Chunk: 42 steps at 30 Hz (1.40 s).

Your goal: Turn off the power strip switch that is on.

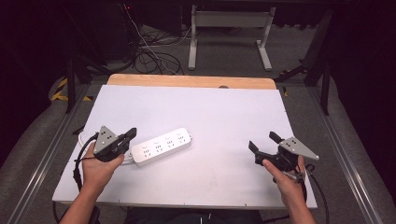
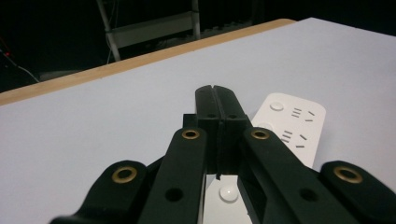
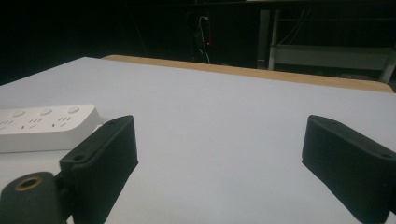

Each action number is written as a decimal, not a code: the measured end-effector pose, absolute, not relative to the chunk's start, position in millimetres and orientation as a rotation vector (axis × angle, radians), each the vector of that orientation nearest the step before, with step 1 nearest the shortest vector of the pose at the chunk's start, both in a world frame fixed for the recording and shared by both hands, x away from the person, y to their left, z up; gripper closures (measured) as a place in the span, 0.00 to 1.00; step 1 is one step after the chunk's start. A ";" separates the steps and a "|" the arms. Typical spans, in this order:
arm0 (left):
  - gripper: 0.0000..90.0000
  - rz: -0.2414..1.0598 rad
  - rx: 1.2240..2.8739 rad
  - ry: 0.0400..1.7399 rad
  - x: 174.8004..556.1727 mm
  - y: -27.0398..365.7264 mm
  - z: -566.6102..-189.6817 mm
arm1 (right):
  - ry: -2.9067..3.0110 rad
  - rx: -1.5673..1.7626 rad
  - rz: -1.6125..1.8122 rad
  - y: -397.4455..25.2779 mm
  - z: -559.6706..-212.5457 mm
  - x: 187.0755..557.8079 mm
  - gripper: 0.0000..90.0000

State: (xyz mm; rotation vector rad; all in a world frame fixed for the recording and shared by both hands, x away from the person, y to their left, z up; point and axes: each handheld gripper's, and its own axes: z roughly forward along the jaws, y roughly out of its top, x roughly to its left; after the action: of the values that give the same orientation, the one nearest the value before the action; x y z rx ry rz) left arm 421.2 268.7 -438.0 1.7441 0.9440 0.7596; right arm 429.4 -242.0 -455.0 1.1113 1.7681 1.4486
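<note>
White power strip (image 1: 161, 146) lies on the table (image 1: 210, 112), its near end just under the left gripper (image 1: 131, 134); the right gripper (image 1: 262, 141) waits well apart. Left gripper view: fingers (image 2: 205, 105) pressed together, empty, over the strip's near end. Right gripper view: fingers (image 3: 105, 156) wide apart, strip off beyond one tip. Nothing grasped yet; the handling looks barely begun.

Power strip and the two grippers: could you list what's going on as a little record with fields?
Object: white power strip, lying flat on the table
Left gripper: shut, empty, above the strip's near end
Right gripper: open, empty, well apart from the strip
Table cover: white sheet, wooden edge at the far side
Strip cable: white, beside the left hand
</note>
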 end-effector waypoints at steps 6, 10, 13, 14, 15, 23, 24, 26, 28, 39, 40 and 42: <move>1.00 0.733 1.808 0.937 428.7 261.5 -441.0 | 1.779 1.106 1.430 -241.1 -456.1 427.2 0.12; 1.00 0.692 1.866 0.952 434.0 258.8 -444.0 | 1.786 1.100 1.421 -241.2 -456.7 425.3 0.12; 1.00 0.657 1.892 0.979 436.0 257.5 -445.2 | 1.779 1.108 1.418 -242.3 -456.6 423.8 0.12; 1.00 0.657 1.892 0.979 436.0 257.5 -445.2 | 1.778 1.110 1.418 -242.8 -456.6 423.4 0.12; 1.00 0.642 1.898 0.987 436.7 257.2 -445.6 | 1.778 1.112 1.418 -243.2 -456.6 423.0 0.12; 1.00 0.591 1.948 1.000 440.5 255.6 -448.6 | 1.780 1.113 1.413 -243.5 -457.3 422.5 0.12; 1.00 0.588 1.956 0.997 440.9 255.6 -448.8 | 1.782 1.113 1.412 -243.4 -457.3 422.2 0.12; 1.00 0.586 1.966 0.996 441.9 255.0 -449.5 | 1.783 1.112 1.412 -243.5 -457.3 421.6 0.12; 1.00 0.566 1.979 0.995 442.8 254.3 -450.6 | 1.785 1.114 1.407 -244.0 -457.3 420.9 0.12; 1.00 0.544 2.038 1.018 447.8 253.2 -455.6 | 1.784 1.117 1.403 -245.1 -458.2 419.7 0.12; 1.00 0.534 2.039 1.033 447.7 253.0 -456.2 | 1.785 1.119 1.404 -244.9 -458.3 419.8 0.12; 1.00 0.544 2.054 1.035 448.9 254.5 -456.8 | 1.786 1.119 1.404 -244.7 -458.3 420.0 0.12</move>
State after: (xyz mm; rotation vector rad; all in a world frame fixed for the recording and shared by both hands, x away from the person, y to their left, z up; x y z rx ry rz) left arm 448.9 254.5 -456.8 2.0540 1.0354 0.5439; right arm 420.0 -244.7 -458.3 1.1187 1.7855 1.4043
